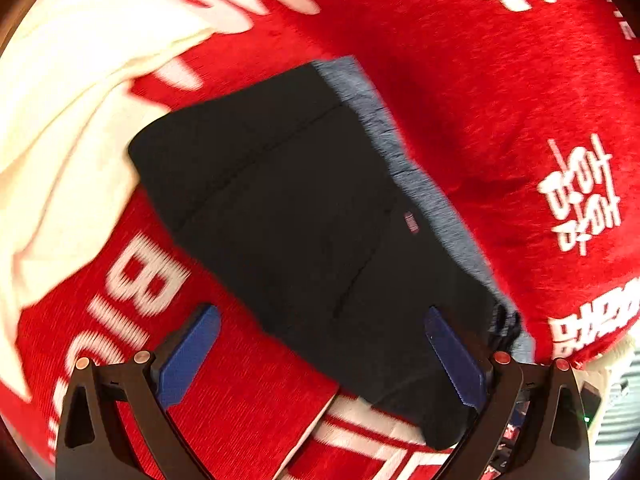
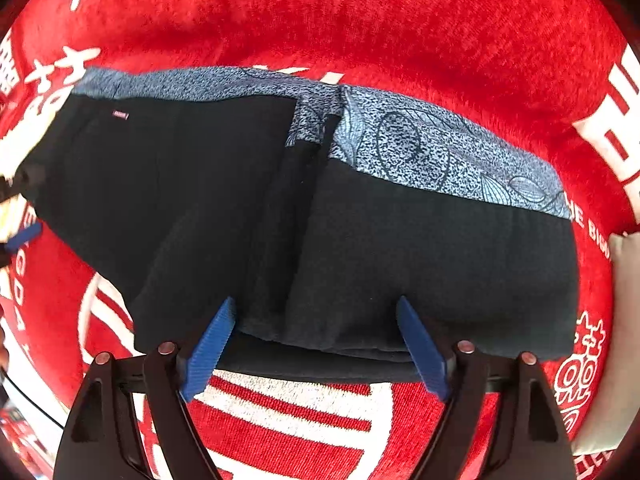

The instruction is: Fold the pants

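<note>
The black pants (image 1: pixel 304 208) with a blue-grey patterned waistband (image 1: pixel 416 184) lie folded on a red blanket (image 1: pixel 480 92). My left gripper (image 1: pixel 320 344) is open, its blue pads (image 1: pixel 188 356) straddling the near end of the pants, just above the cloth. In the right wrist view the pants (image 2: pixel 280 208) lie across the frame, the patterned band (image 2: pixel 440 152) on the far side. My right gripper (image 2: pixel 316 340) is open over the near folded edge, holding nothing. A blue pad of the left gripper (image 2: pixel 24 236) shows at the far left edge.
A cream-white cloth (image 1: pixel 68 112) lies bunched on the blanket to the left of the pants, touching their far corner. The red blanket (image 2: pixel 360 20) with white lettering covers the whole surface. A pale object (image 2: pixel 620 320) sits at the right edge.
</note>
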Tool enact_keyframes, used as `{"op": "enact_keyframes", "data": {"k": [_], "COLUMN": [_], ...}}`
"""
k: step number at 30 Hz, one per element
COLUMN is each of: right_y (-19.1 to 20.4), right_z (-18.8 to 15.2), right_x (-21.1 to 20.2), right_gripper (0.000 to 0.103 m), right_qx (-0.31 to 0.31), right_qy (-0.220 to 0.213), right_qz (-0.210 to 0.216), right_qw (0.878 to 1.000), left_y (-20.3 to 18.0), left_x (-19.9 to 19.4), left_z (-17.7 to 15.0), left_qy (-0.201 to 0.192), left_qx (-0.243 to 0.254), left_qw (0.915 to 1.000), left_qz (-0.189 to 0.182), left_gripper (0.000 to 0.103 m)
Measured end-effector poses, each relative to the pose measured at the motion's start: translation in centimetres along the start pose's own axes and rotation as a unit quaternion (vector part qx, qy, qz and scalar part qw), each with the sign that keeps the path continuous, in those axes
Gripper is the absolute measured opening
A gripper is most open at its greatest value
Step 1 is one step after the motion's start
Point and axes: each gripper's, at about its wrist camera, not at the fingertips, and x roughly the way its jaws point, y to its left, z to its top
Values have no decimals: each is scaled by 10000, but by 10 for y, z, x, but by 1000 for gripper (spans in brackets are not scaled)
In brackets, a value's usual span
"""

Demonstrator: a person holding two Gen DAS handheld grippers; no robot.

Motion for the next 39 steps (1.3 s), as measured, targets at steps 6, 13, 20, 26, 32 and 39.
{"op": "enact_keyframes", "data": {"k": [6,13,20,26,32,39], "right_y": [-5,-2,-9,-14,-8,23], "right_z": [-1,-1,0,13,36,100], "right_x": [-2,-3,-6,-34,-52,-65], "right_gripper": [85,85,85,85,85,85], "right_qx": [231,198,292,301,271,136], "right_qy": [-35,-88,-82,-331,-320,57], "right_qz": [163,174,314,288,682,1739], "right_qw": [9996,9996,9990,9986,9968,9847], "left_y": [1,5,-20,-28,-67,-88], "left_x": [0,13,24,21,11,16], "left_z": [14,24,28,25,10,-5], "left_qy": [-191,-244,-219,-224,-559,-660], "left_qx": [-403,-330,-216,248,1445,2357], "left_qw": [9950,9934,9995,9954,9762,9486], "left_qz": [-894,-1073,-85,893,1520,2005], "left_gripper": [102,102,95,35,31,31]}}
